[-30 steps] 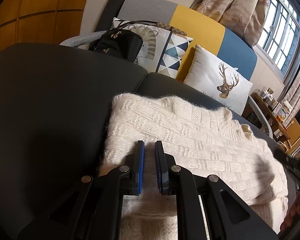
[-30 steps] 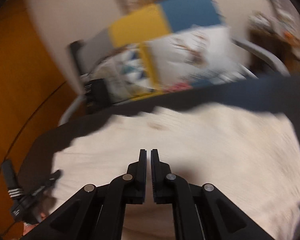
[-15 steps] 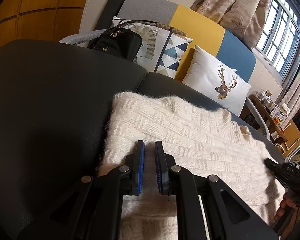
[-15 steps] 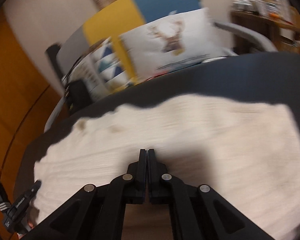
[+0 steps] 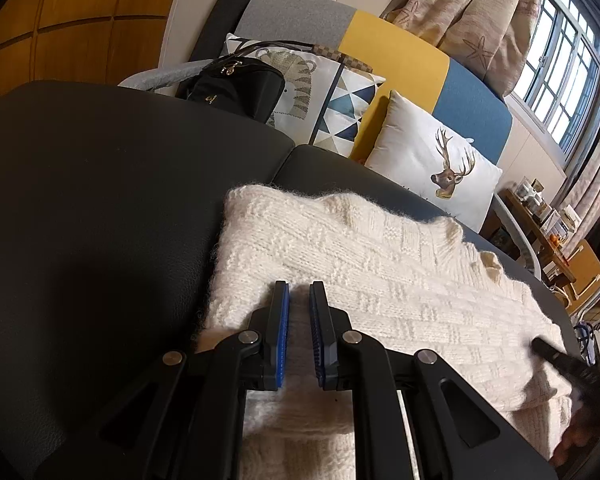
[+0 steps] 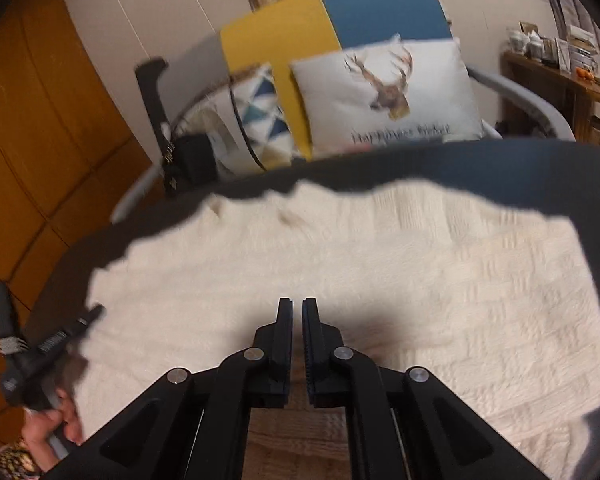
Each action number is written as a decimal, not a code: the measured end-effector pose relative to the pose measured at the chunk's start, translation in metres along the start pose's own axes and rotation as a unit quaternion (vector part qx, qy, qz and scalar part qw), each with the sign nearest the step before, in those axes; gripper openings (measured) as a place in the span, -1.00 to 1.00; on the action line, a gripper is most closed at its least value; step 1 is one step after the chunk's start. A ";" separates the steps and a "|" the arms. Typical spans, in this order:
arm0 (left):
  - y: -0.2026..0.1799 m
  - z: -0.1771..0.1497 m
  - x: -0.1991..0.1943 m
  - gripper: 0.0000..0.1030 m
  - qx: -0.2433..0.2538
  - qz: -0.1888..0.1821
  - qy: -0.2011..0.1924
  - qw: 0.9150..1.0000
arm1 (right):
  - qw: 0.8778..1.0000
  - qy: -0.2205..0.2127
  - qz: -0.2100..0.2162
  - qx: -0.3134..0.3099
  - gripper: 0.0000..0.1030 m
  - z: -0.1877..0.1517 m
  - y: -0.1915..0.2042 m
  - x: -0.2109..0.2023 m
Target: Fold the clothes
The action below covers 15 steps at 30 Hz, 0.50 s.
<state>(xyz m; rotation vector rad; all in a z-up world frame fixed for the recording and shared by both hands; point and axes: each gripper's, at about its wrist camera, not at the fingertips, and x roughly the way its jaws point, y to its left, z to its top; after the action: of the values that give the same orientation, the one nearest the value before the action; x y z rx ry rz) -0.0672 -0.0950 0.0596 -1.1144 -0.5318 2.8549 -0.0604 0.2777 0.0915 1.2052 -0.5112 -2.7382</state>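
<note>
A cream knitted sweater [image 5: 380,280] lies spread on a black leather seat [image 5: 100,200]. My left gripper [image 5: 299,292] rests its tips on the sweater's left end. Its jaws stand almost together, and I cannot tell whether they pinch any knit. In the right wrist view the sweater [image 6: 380,260] fills the middle. My right gripper [image 6: 297,308] hovers shut just over its near edge with nothing between the pads. The right gripper's tip [image 5: 538,344] shows at the sweater's right end. The left gripper [image 6: 94,314] and a hand [image 6: 52,428] appear at the far left.
Behind the seat [image 6: 500,164] stands a grey, yellow and blue sofa [image 5: 392,56] with a deer cushion [image 5: 432,168], a triangle-pattern cushion [image 5: 340,108] and a black handbag [image 5: 236,88]. A cluttered wooden shelf [image 5: 540,216] is at the right, and an orange wood wall [image 5: 80,20] at the left.
The right gripper has come down closer to the sweater, and its tip has slid into the left wrist view at the right. The left gripper has not moved.
</note>
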 end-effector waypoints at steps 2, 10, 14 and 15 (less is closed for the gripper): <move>0.000 0.000 0.000 -0.78 0.000 -0.001 0.000 1.000 | 0.999 0.003 0.002 0.034 -1.00 -0.003 -0.018 0.001; -0.003 0.000 0.000 -0.69 0.006 -0.004 -0.003 1.000 | 0.999 -0.046 0.008 0.017 -0.89 0.041 -0.009 -0.011; -0.011 -0.002 -0.008 -0.06 0.028 -0.013 -0.026 0.999 | 1.000 -0.004 -0.020 -0.011 -0.89 0.067 0.002 0.032; -0.014 -0.003 -0.010 0.08 0.036 -0.015 -0.033 0.999 | 1.000 0.002 -0.029 -0.012 -0.89 0.070 0.000 0.042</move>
<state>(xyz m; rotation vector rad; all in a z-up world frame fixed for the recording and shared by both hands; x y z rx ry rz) -0.0591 -0.0822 0.0693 -0.9967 -0.4413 2.8674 -0.1400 0.2861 0.1062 1.2383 -0.4485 -2.7804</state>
